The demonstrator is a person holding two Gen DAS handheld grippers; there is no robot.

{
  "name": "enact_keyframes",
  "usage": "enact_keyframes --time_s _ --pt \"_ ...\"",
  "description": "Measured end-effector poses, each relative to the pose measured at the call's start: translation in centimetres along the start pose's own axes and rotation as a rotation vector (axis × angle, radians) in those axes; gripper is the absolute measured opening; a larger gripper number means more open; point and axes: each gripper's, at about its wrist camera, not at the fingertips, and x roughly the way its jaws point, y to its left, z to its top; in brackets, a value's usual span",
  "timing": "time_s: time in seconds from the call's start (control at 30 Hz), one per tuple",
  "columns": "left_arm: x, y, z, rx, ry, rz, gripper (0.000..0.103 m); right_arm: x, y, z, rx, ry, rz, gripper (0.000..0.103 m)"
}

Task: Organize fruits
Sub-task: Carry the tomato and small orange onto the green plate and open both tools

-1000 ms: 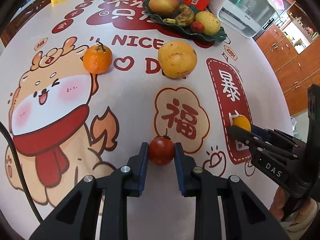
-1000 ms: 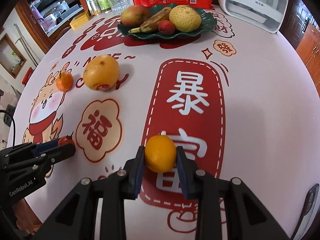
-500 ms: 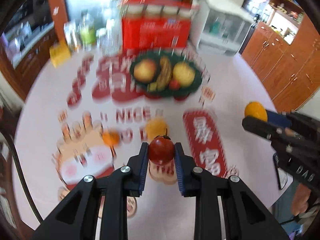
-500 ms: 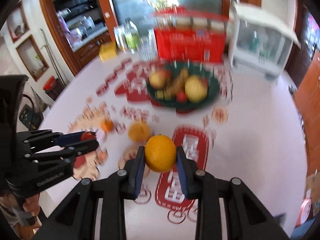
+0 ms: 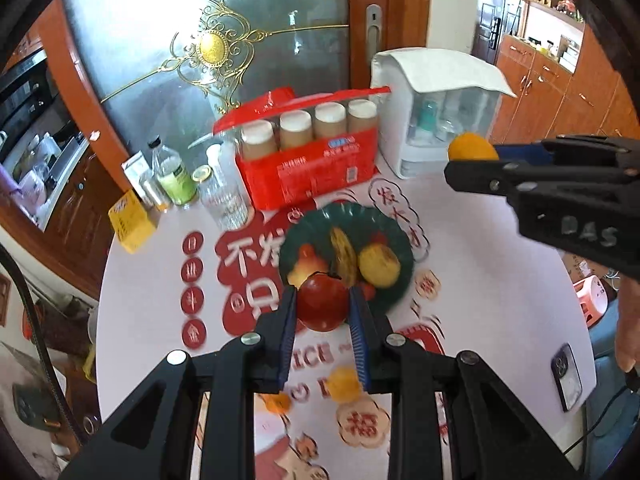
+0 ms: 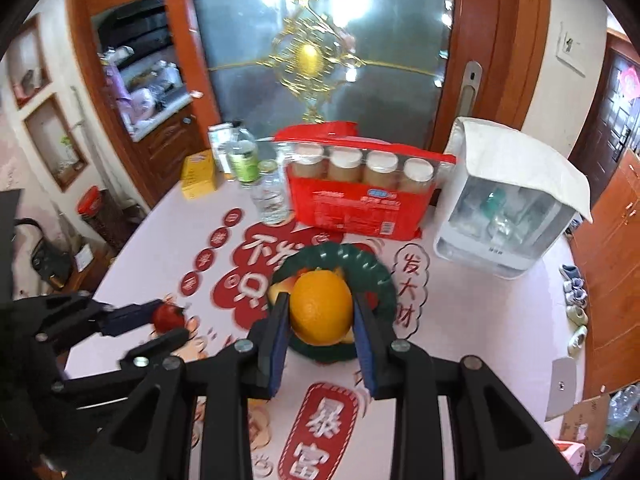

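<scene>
**Two fruits held above the plate**

Left hand-held gripper (image 5: 322, 306) pinches a tomato (image 5: 322, 304), soft and easily bruised; right hand-held gripper (image 6: 320, 308) pinches a firm orange (image 6: 320, 306). Both hang over the green plate (image 6: 380, 276); grip across their widest middle.

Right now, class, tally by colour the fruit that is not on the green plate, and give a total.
Red: 1, the tomato in the left hand-held gripper.
Orange: 3, the orange in the right hand-held gripper, plus a larger loose fruit and a smaller loose fruit, both blurred, on the tablecloth.
Total: 4
</scene>
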Motion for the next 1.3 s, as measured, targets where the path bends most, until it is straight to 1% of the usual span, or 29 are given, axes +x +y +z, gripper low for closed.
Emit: enact_keyframes --time_s 0.03,0.13,0.2,0.23,0.3,0.43,0.53,0.67,0.83,0.97,1.23,1.3 --pt "0.5 0.2 0.8 0.004 0.003 0.005 0.023 1.3 -0.4 1.0 0.004 0.014 -0.014 0.03" --pt "4.0 1.4 3.9 0.011 0.02 0.012 0.024 5.8 -1.7 2.9 0.052 0.062 -0.021 0.03" --pt "7.2 2.2 5.6 0.018 0.04 0.01 0.024 9.3 -2.6 3.5 0.093 0.099 -0.016 0.03" --pt "8.7 2.5 6.1 0.021 0.049 0.01 0.024 10.6 -2.9 3.6 0.099 0.08 -0.012 0.03" --pt "12.4 3.1 7.1 0.011 0.079 -0.002 0.024 14.1 -3.7 3.6 0.144 0.111 0.0 0.03" --pt "19.6 3.7 7.8 -0.027 0.142 -0.062 0.024 19.5 -4.8 2.7 0.216 0.166 0.039 0.03" --pt "23.9 3.4 7.4 -0.028 0.184 -0.091 0.024 23.6 -5.6 1.6 0.253 0.213 0.059 0.03" --pt "28.6 2.7 6.7 -0.028 0.236 -0.124 0.024 27.5 -6.5 0.4 0.282 0.273 0.054 0.03" --pt "32.4 1.8 5.6 -0.024 0.28 -0.159 0.024 30.2 -7.1 -0.6 0.289 0.308 0.049 0.031" --pt "34.1 1.2 4.9 -0.016 0.295 -0.174 0.024 31.4 -7.3 -1.2 0.291 0.321 0.055 0.031" --pt "35.1 0.5 4.7 0.004 0.3 -0.181 0.024 32.1 -7.5 -2.3 0.277 0.317 0.06 0.031" --pt "35.1 0.3 4.6 0.015 0.3 -0.169 0.03 32.1 -7.5 -2.4 0.279 0.309 0.067 0.033"
